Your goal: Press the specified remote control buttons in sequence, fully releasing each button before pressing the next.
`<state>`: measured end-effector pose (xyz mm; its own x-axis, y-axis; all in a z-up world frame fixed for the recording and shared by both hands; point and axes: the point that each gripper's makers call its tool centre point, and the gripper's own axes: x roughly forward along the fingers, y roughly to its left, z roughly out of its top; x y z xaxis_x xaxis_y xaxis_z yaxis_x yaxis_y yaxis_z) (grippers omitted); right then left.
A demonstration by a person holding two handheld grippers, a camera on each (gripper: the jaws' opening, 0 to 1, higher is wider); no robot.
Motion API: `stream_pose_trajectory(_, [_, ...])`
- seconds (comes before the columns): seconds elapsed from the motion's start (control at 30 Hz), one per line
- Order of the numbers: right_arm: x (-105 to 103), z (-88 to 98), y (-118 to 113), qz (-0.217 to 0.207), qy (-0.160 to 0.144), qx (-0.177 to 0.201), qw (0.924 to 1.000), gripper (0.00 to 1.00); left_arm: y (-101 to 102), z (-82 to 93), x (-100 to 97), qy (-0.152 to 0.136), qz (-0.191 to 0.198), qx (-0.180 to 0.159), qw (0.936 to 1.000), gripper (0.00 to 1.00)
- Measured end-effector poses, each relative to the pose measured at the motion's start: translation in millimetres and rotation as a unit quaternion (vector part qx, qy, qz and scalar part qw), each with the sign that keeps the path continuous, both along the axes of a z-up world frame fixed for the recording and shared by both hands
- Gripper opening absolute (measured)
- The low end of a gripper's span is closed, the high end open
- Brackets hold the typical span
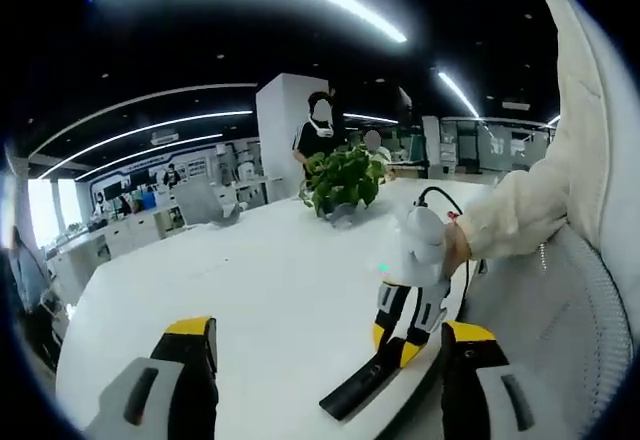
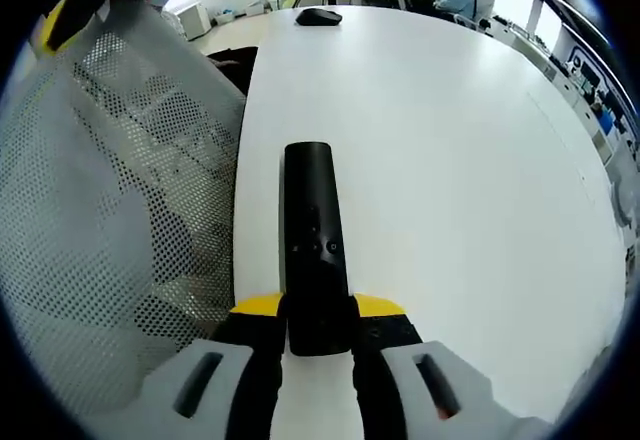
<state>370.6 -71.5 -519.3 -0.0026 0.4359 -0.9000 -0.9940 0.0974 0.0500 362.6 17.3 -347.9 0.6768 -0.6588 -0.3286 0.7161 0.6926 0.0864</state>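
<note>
A slim black remote (image 2: 310, 230) with small buttons lies lengthwise over the white table (image 2: 450, 160), its near end clamped between the yellow-tipped jaws of my right gripper (image 2: 317, 312). In the left gripper view that same right gripper (image 1: 397, 342) comes in from the right, held by a hand in a cream sleeve (image 1: 510, 215), and the remote (image 1: 358, 394) sticks out low over the table edge (image 1: 250, 290). My left gripper (image 1: 328, 335) stands wide open with nothing between its jaws, hovering behind the remote.
A potted green plant (image 1: 343, 180) stands mid-table, with a person in black (image 1: 318, 135) behind it. A white mesh chair back (image 2: 100, 220) crowds the table's left side. A small dark object (image 2: 318, 17) lies at the table's far end.
</note>
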Motion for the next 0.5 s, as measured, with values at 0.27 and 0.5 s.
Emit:
stream_pose_trajectory(0.27, [18.7, -0.9, -7.3, 0.001, -0.004, -0.006, 1.0, 0.24, 2.0, -2.2, 1.3, 0.011, 0.005, -0.009, 0.9999, 0.97])
stream_pose_trajectory(0.5, [31.8, -1.7, -12.3, 0.005, -0.012, -0.018, 0.9998, 0.24, 3.4, -5.7, 1.6, 0.013, 0.008, -0.002, 0.9999, 0.97])
